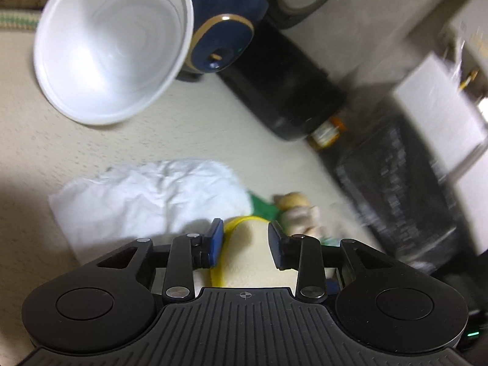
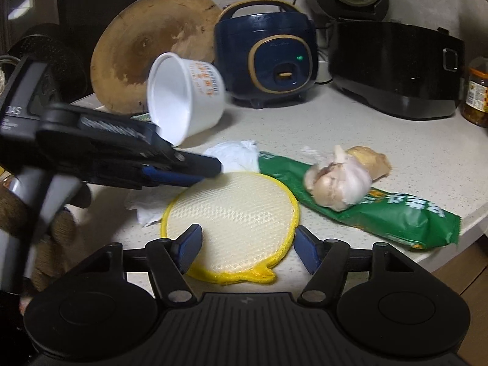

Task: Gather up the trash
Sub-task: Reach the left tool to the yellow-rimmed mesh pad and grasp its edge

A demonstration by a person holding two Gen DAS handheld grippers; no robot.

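A white plastic cup [image 2: 183,100] lies on its side on the counter, mouth toward me; it also shows in the left wrist view [image 1: 113,48]. A crumpled white tissue [image 1: 146,195] lies beside it, partly hidden by the left gripper in the right wrist view [image 2: 235,155]. A green wrapper [image 2: 381,207] lies to the right. My left gripper [image 1: 245,241] is open and empty, low over the tissue's edge; it also shows in the right wrist view [image 2: 207,170]. My right gripper [image 2: 247,248] is open and empty over a yellow-rimmed round pad [image 2: 231,213].
Garlic [image 2: 338,180] and ginger [image 2: 372,161] lie on the green wrapper. A navy rice cooker [image 2: 268,52], a black cooker [image 2: 396,67], a round wooden board [image 2: 152,48] and a jar [image 2: 479,91] stand at the back. The counter edge [image 2: 457,244] runs at the right.
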